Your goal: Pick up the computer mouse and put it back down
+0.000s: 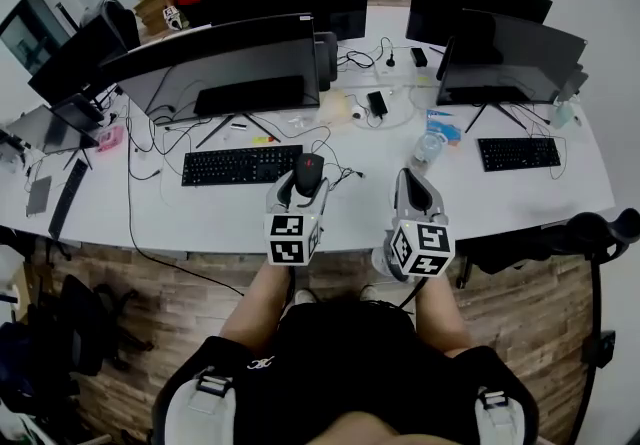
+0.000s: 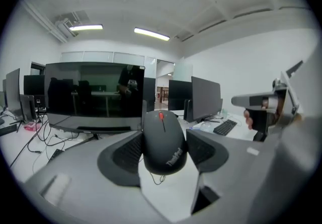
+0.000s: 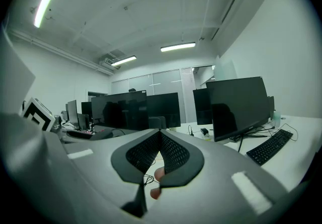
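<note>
Two hand-held grippers are seen over a white desk (image 1: 350, 218). A black computer mouse (image 2: 163, 142) is pinched between the wide-set jaws of the left gripper (image 1: 303, 195), near the desk's front edge. The right gripper (image 3: 160, 140) has its jaws pressed together. Beyond, a keyboard (image 1: 241, 165) and monitors (image 1: 225, 68) are set.

Your computer mouse (image 1: 308, 169) is black, with a red scroll wheel and pale lettering across its rear. It sits top side up between the jaws of your left gripper (image 1: 307, 179), whose pads press both its flanks. Its nose points to 12 o'clock, and it lies just at 3 o'clock of the black keyboard (image 1: 240, 165).
</note>
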The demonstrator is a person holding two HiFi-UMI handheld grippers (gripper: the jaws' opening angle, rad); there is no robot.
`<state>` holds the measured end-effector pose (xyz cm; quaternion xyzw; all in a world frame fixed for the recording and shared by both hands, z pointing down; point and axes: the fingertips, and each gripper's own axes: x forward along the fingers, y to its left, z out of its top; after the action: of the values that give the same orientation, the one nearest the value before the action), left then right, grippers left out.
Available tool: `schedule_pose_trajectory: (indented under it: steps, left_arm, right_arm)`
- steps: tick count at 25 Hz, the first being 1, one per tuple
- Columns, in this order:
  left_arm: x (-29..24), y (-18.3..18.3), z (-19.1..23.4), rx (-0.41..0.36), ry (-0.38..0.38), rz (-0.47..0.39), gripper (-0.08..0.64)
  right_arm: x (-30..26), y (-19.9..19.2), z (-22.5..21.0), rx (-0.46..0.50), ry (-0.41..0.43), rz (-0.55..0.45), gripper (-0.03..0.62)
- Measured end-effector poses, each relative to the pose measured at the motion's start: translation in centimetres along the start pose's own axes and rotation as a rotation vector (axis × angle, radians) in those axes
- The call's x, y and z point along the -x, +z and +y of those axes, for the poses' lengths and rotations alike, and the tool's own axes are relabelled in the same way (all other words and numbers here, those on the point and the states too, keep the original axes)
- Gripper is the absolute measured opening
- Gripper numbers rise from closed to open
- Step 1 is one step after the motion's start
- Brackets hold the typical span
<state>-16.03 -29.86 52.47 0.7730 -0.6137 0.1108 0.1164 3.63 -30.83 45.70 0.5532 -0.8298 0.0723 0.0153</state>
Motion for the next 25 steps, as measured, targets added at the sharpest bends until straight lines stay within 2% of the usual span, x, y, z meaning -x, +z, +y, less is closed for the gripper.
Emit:
schedule_pose_trajectory:
  steps: [5, 10, 25]
  left_arm:
    - [1.4, 3.3, 0.0, -0.009, 0.015, -0.079, 0.322]
    - [2.2, 4.9, 0.1, -0.027, 0.030, -0.118, 0.322]
    - [2.0, 4.0, 0.5, -0.016, 0.041, -0.107, 0.322]
  right_arm:
    - [-0.7, -0.4, 1.0, 0.002, 0.030, 0.008, -0.003]
    - [-1.2, -0.4, 1.4, 0.002, 0.042, 0.006, -0.003]
    - [-1.2, 0.2, 1.4, 0.009, 0.038, -0.012, -0.003]
